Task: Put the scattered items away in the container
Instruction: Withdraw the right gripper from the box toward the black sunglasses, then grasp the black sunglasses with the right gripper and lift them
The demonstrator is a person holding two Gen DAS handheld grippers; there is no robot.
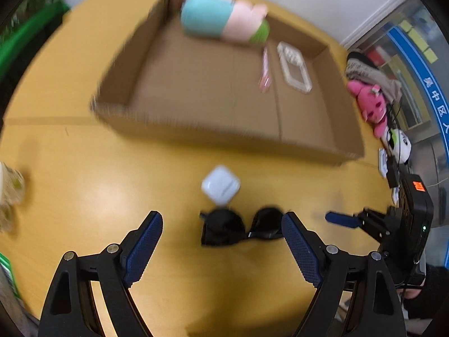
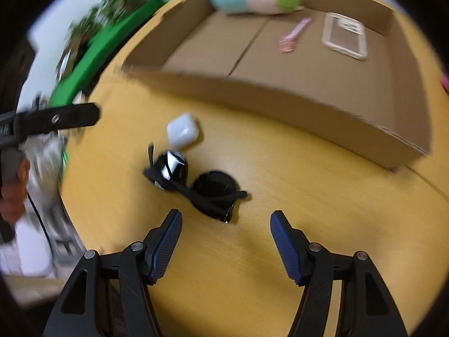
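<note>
Folded black sunglasses (image 1: 241, 229) beside white earbud case (image 1: 220, 187), near cardboard box (image 1: 213, 137)

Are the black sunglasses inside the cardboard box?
No, the black sunglasses lie on the yellow table in front of the cardboard box, beside the small white case.
</note>
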